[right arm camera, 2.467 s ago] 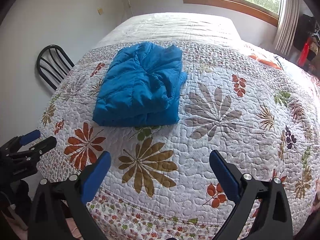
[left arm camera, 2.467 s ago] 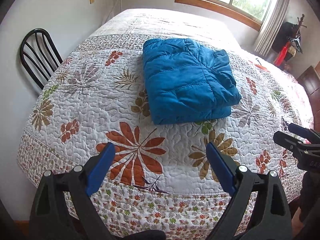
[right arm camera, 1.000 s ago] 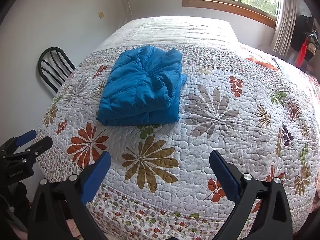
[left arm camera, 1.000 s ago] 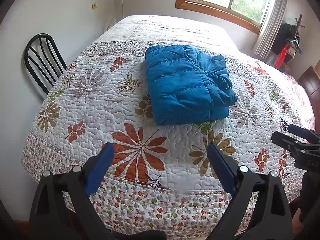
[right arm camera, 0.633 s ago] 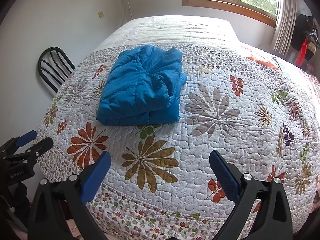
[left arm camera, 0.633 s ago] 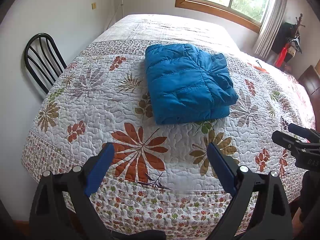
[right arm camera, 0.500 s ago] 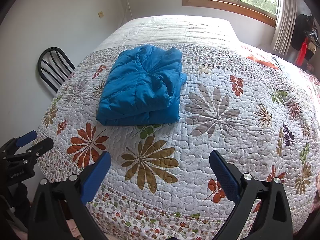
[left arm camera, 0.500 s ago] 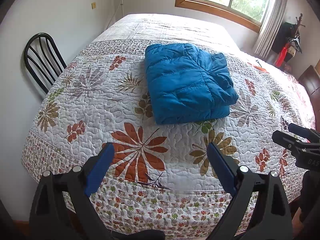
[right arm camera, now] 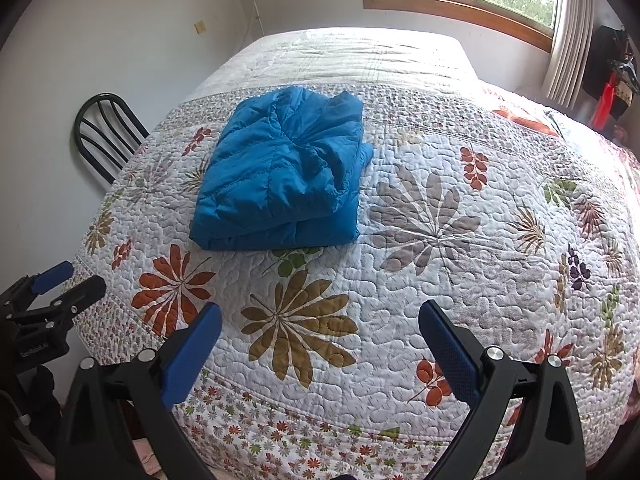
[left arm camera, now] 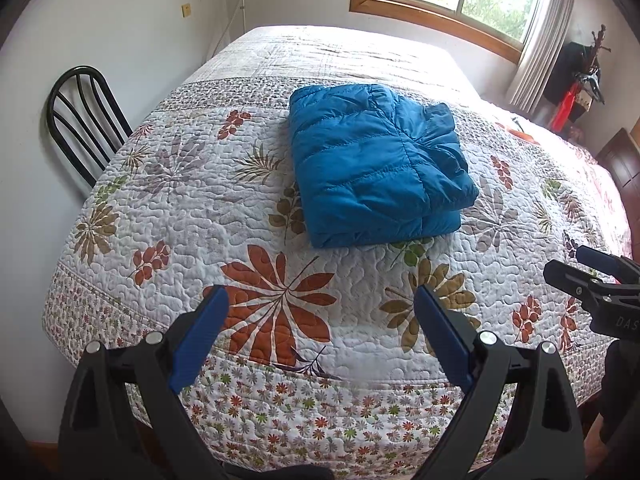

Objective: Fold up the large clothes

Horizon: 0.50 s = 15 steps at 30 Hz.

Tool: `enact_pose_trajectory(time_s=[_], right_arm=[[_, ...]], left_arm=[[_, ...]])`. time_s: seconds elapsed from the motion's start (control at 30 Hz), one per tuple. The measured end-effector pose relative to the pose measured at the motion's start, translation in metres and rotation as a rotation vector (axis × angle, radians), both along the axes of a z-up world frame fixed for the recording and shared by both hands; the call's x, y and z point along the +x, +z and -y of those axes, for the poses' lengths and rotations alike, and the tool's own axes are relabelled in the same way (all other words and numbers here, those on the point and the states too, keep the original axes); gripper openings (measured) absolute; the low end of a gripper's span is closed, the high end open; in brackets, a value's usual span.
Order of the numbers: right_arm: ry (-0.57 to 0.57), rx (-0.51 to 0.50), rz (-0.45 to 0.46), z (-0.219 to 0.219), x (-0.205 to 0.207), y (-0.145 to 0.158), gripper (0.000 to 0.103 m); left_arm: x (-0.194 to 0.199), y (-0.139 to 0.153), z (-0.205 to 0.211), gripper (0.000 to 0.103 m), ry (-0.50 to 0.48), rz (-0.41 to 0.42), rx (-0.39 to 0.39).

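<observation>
A blue puffer jacket [left arm camera: 376, 164] lies folded into a thick rectangle on the flower-patterned quilt of the bed [left arm camera: 168, 216]. It also shows in the right wrist view [right arm camera: 284, 176]. My left gripper [left arm camera: 320, 332] is open and empty, held back over the bed's near edge, well short of the jacket. My right gripper [right arm camera: 320, 340] is open and empty too, over the same near edge. Each gripper shows from the side in the other's view: the right one [left arm camera: 588, 276] and the left one [right arm camera: 60, 284].
A black metal chair [left arm camera: 80, 120] stands against the white wall left of the bed. A window with a wooden frame [left arm camera: 452, 4] and a curtain [left arm camera: 540, 40] is behind the bed. Dark and red items [left arm camera: 576, 84] hang at the far right.
Both grippers have drawn back a little from the bed since 2.5 s ago, so the jacket looks slightly farther away. The jacket has not moved. Both grippers stay open.
</observation>
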State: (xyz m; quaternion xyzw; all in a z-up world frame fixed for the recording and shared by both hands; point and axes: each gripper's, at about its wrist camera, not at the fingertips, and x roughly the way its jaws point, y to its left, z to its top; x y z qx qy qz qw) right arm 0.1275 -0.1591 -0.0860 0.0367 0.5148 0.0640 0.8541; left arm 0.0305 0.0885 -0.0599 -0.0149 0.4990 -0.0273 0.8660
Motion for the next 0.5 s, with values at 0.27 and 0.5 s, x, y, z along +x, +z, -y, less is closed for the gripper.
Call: enact_pose_trajectory(time_s=[0.27, 0.5], right_arm=[[-0.003, -0.001, -0.006, 0.0007, 0.0021, -0.0018, 0.099], [-0.004, -0.001, -0.009, 0.0009, 0.0027, -0.0029, 0.099]], left_arm=[[0.0023, -0.0036, -0.0015, 0.093, -0.006, 0.001, 0.003], [0.0029, -0.003, -0.0005, 0.093, -0.009, -0.002, 0.005]])
